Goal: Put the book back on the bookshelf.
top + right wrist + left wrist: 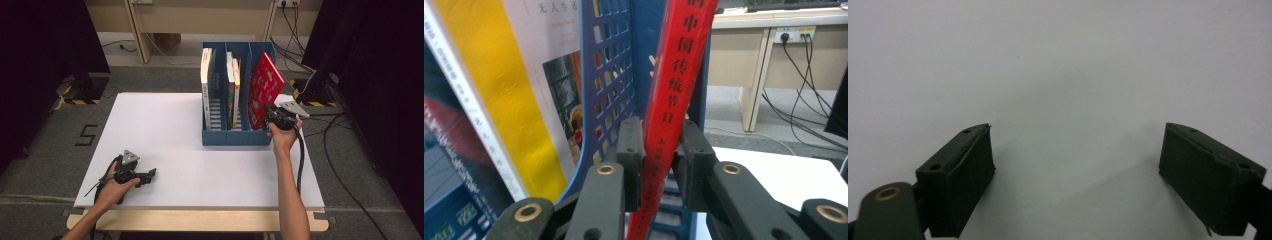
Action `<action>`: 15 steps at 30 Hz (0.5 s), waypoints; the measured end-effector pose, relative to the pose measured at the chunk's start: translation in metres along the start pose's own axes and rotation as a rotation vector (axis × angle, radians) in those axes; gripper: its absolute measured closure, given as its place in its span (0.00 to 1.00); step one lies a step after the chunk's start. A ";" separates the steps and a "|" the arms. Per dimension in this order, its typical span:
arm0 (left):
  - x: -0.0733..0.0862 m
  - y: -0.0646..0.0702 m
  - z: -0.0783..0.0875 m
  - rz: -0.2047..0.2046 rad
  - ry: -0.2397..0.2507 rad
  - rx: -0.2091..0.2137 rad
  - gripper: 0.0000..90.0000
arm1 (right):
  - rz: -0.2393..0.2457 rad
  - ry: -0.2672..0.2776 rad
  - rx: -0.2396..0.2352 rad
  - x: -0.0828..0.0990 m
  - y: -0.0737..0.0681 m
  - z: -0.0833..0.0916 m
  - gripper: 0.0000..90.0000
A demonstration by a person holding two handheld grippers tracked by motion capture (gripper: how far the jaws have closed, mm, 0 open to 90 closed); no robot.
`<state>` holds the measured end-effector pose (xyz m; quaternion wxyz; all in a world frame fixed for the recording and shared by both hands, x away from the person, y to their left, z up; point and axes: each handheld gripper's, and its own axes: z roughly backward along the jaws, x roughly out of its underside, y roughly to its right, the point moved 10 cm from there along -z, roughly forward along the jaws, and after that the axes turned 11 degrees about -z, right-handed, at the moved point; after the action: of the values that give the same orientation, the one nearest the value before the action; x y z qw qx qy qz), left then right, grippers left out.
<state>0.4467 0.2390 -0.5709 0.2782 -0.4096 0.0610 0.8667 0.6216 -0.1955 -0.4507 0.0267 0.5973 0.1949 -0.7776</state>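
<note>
Right hand-held gripper (659, 170): clamped on the spine of the red book (676, 75), low on the spine, with one pad seen pressed on each side of it in the right gripper view. In the high view this hand-held gripper (271, 114) is held at the front right corner of the blue file rack (235, 137), with a grey three-cornered plate on top and a black cable trailing back along the forearm.

Red book: found in the rightmost compartment of the rack, tilted rather than upright, its top leaned toward the right in the high view (263, 90). Its lower end is hidden inside the rack. White characters are printed down the red spine.

Blue file rack: set on the white counter (165, 130) toward the far right, divided into three compartments. A perforated blue divider is seen just beside the red book in the right gripper view.

Other books: a white-spined book (205, 82) is stood in the leftmost compartment, and two more books (232, 87) are stood in the middle one. A yellow-covered book (499, 90) is seen close by in the right gripper view.

Left hand-held gripper (149, 175): rested on the near left part of the counter, well apart from the rack, its jaws pointed to the right. In the left gripper view its jaws are held wide apart (1078, 175), with nothing but bare white counter between them.
</note>
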 end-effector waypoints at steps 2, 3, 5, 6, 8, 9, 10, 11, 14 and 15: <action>0.000 0.000 0.000 0.000 0.000 0.000 0.15 | -0.007 -0.002 -0.002 -0.001 0.001 -0.004 0.84; 0.000 0.000 0.000 0.000 0.000 0.000 0.15 | -0.018 -0.006 0.000 -0.001 0.000 -0.005 0.84; 0.000 0.000 0.000 0.000 0.000 0.000 0.15 | -0.027 0.006 0.003 -0.002 0.001 -0.006 0.84; 0.000 0.000 0.000 0.001 0.001 0.000 0.15 | -0.033 0.008 0.000 -0.002 0.001 -0.007 0.84; 0.000 0.000 0.000 0.000 0.000 0.000 0.15 | -0.047 0.005 -0.006 -0.003 -0.001 -0.006 0.81; 0.000 0.000 0.000 0.001 0.001 0.000 0.15 | -0.052 0.006 -0.009 -0.004 -0.001 -0.005 0.78; 0.000 0.000 0.000 0.001 0.001 0.001 0.15 | -0.057 0.001 -0.012 -0.004 -0.001 -0.004 0.75; 0.000 0.000 0.000 0.000 0.001 0.000 0.15 | -0.062 -0.010 -0.015 -0.003 -0.003 -0.003 0.73; 0.000 0.000 0.000 0.001 0.001 0.000 0.15 | -0.065 -0.018 -0.017 -0.002 -0.003 0.002 0.67; 0.000 0.000 0.000 0.001 0.001 0.000 0.15 | -0.063 -0.012 -0.010 -0.003 -0.001 0.003 0.66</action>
<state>0.4467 0.2390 -0.5709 0.2780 -0.4099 0.0614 0.8666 0.6195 -0.1957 -0.4474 0.0065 0.5861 0.2171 -0.7806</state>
